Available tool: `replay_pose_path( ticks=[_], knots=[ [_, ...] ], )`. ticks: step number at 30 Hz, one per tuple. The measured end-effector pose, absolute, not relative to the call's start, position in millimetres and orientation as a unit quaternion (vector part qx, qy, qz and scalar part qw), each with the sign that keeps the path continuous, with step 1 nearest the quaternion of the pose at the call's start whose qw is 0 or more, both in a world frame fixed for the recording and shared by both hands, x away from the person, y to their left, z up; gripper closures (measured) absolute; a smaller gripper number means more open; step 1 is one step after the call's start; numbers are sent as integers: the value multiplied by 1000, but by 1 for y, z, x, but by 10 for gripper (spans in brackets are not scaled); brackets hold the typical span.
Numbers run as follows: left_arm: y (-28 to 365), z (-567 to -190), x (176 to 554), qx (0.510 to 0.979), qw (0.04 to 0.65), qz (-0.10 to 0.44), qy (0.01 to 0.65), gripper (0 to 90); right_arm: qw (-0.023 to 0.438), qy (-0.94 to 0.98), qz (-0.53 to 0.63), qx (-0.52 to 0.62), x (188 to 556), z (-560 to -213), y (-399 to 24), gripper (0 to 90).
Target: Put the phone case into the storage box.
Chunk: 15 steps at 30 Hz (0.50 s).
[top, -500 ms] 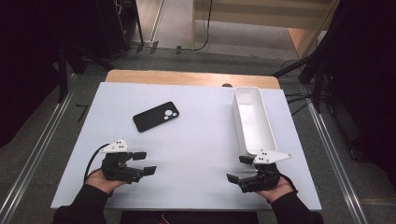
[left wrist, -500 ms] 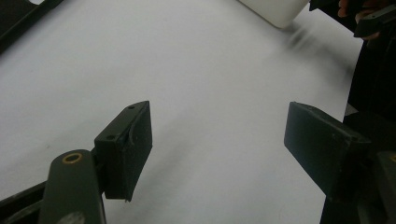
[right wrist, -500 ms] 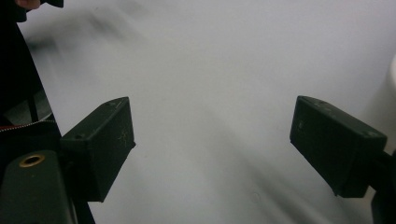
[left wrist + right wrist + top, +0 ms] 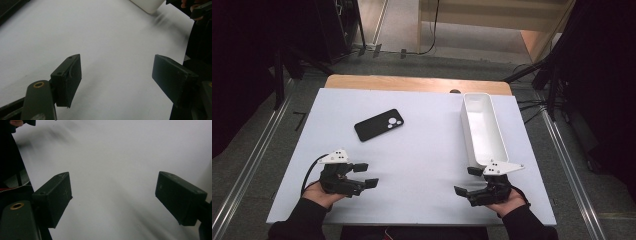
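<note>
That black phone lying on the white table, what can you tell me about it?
The phone is a black smartphone lying flat with its back up, so the screen is hidden. A cluster of round camera lenses sits in one corner, toward the far right end. The finish looks matte, perhaps a case. It lies at a slant on the white tabletop, in the left half, beyond the left claw. Nothing but the table touches it.
</note>
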<state>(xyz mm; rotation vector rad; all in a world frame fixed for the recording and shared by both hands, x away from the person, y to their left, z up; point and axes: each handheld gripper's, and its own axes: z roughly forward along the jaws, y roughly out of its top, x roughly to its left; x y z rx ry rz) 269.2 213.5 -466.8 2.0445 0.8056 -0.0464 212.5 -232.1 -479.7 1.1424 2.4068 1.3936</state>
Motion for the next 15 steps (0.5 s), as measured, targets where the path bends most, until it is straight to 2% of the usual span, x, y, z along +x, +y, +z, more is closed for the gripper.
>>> replay_pose_path(
  ticks=[15],
  knots=[
    [214,-467,269,828,456,-21,326,234,63,797,465,380,212,-480,-231,122]
  ],
)
